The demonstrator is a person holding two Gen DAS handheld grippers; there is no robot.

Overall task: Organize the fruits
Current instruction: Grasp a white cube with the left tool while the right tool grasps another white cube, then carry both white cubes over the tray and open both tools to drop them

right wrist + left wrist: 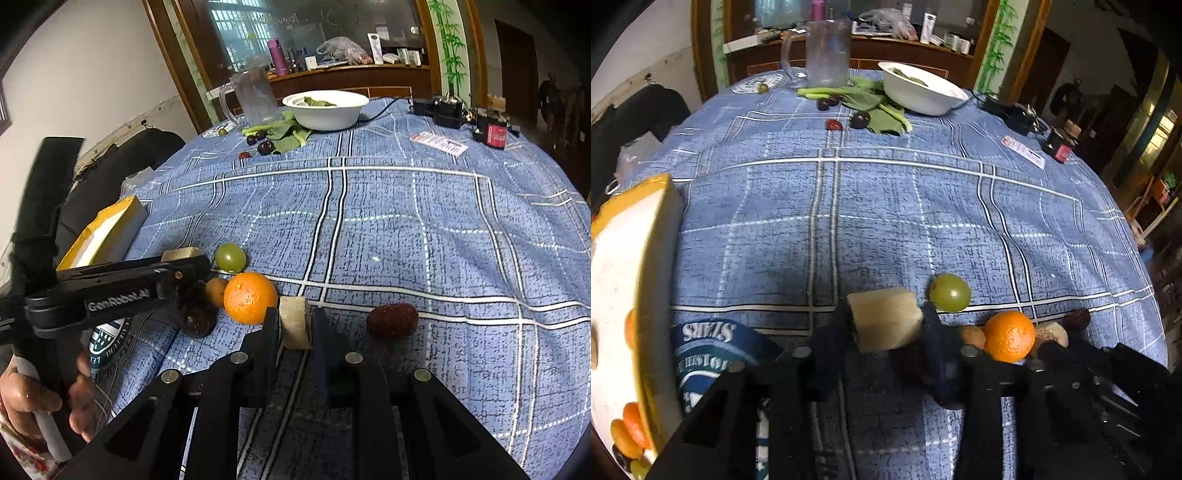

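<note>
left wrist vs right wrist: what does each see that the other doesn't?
Left wrist only: inside of the yellow box, orange fruits in it; left gripper shut on a pale chunk.

Right wrist only: the hand holding the left gripper; right gripper shut on a pale slice.

Both: orange, green grape, white bowl, jug.

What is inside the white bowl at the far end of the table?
Green leaves lie inside the white bowl. More greens sit beside it. Its near wall hides the bottom.

Left tongs point(886, 325) clamped on a pale chunk, right tongs point(294, 325) likewise, both angled downward
</note>
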